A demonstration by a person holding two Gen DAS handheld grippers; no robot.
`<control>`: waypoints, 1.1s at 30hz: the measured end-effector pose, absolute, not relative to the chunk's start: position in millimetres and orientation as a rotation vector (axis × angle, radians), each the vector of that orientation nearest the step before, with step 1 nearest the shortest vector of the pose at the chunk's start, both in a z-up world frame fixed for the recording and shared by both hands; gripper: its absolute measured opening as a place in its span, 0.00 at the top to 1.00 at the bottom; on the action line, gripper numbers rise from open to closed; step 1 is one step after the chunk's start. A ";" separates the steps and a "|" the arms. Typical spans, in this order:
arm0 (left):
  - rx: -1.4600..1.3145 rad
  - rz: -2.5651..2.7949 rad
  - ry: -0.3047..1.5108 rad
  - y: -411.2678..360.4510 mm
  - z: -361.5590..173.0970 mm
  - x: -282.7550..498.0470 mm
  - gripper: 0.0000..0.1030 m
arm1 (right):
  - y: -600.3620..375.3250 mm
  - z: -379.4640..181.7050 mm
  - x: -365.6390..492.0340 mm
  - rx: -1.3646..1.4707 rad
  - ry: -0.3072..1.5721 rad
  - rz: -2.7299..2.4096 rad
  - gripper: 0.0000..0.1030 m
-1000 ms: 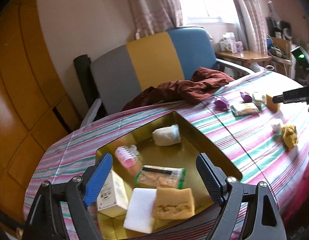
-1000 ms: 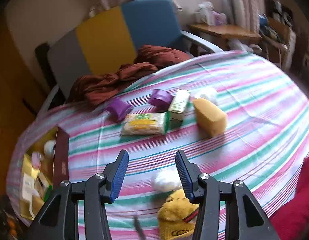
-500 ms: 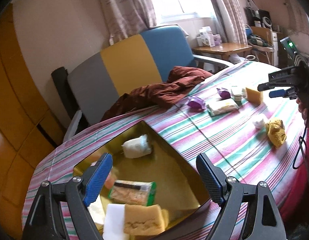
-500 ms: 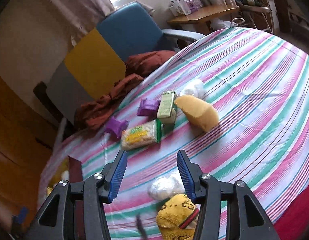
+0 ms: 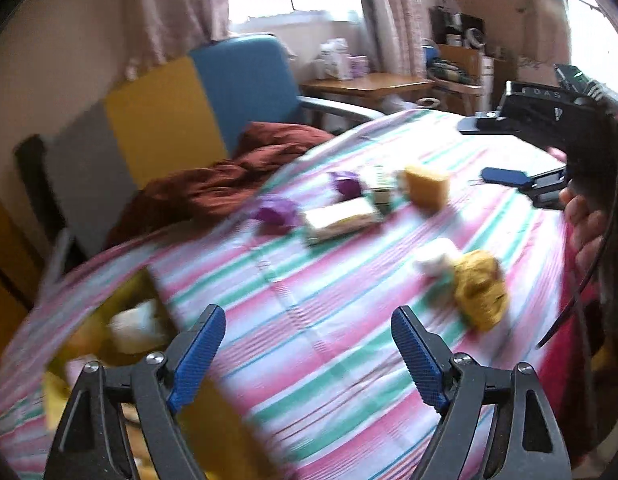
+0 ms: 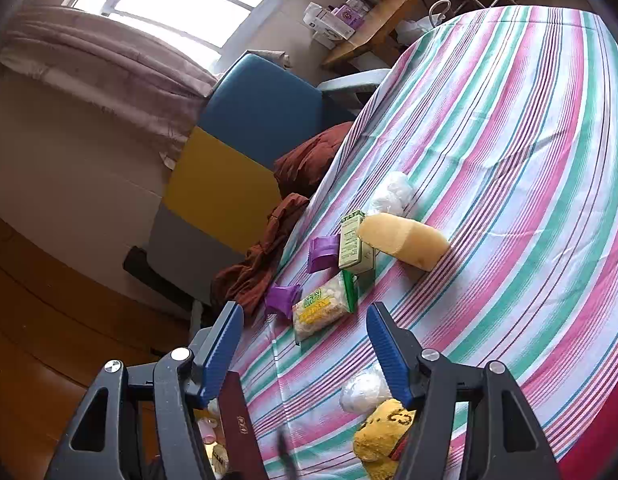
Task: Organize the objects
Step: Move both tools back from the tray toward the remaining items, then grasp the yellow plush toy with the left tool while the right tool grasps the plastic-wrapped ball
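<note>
Loose items on the striped tablecloth, both claws empty.

A yellow sponge, a green-and-white carton, two purple pieces, a snack packet, a white wad and a yellow knitted item lie spread on the cloth; the gold-lined box, holding more items, sits at the table's left edge. The right gripper has just been opening, nothing between its jaws. The left gripper stands wide apart, empty, over the cloth beside the box. Behind the table, a colour-block chair carries a brown cloth.
</note>
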State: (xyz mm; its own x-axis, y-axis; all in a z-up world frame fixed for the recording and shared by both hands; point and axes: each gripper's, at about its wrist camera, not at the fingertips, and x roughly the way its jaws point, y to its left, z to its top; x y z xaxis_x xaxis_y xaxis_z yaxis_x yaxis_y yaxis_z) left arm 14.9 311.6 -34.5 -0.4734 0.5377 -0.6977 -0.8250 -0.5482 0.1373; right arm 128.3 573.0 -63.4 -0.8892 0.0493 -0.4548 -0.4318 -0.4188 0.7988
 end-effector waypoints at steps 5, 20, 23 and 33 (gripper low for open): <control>-0.841 1.860 0.498 348.4 -48.0 22.7 0.23 | 577.4 -67.6 132.3 -0.492 1.553 2.358 0.36; -1.074 1.528 0.378 429.2 -107.6 35.1 0.40 | 581.1 -73.5 133.9 -0.484 1.615 2.358 0.36; -1.081 1.507 0.363 434.4 -113.0 39.3 0.57 | 581.6 -75.3 130.1 -0.526 1.591 2.346 0.36; -1.093 1.572 0.315 381.7 -108.0 33.5 0.68 | 560.4 -104.8 70.6 -1.152 1.301 2.187 0.36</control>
State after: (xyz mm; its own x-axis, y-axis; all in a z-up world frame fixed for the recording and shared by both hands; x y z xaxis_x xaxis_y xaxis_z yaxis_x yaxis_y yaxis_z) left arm 33.5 381.7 -108.0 0.0709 0.6310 -0.7725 -0.8799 -0.3252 -0.3464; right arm 70.6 560.4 -104.8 -0.6100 -0.1056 -0.7853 -0.6399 -0.5189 0.5668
